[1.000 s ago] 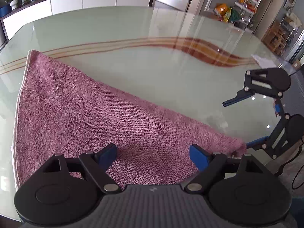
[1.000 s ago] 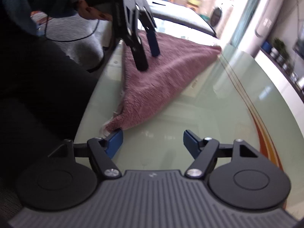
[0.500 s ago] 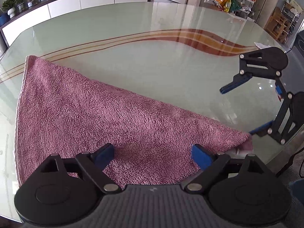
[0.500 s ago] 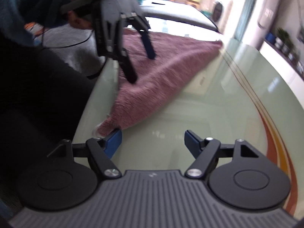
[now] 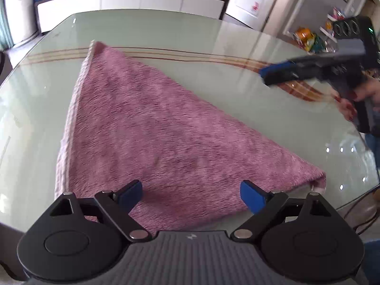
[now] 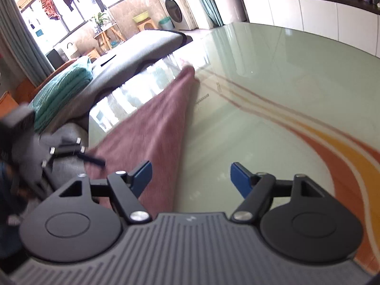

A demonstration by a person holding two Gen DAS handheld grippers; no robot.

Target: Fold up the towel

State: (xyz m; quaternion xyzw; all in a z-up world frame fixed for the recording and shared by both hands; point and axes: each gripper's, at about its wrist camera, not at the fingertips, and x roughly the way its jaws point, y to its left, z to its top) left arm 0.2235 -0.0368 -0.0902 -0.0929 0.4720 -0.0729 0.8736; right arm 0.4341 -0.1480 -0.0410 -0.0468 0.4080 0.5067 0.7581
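Note:
A pink towel (image 5: 166, 130), folded into a triangle, lies flat on the glass table (image 5: 213, 35). My left gripper (image 5: 191, 193) hovers open above the towel's near edge, with only the cloth below its blue pads. In the left wrist view my right gripper (image 5: 270, 76) is a blur above the table, well right of the towel. Its own view puts my right gripper (image 6: 191, 175) above bare glass beside the towel's long edge (image 6: 154, 130), jaws closing with nothing between them. The left gripper (image 6: 71, 152) blurs at that view's left.
The table has orange and brown stripes (image 6: 344, 147) and a curved near edge (image 5: 356, 197). A white sideboard (image 5: 142, 0) stands beyond it. A grey sofa (image 6: 133, 54) with a green blanket (image 6: 61, 90) lies past the table's left side. A person's hand (image 5: 349, 104) grips the right tool.
My right gripper has left the towel's right corner, risen and rolled, and now hangs over the open table. My left gripper has shifted along the near edge. The towel has stayed flat.

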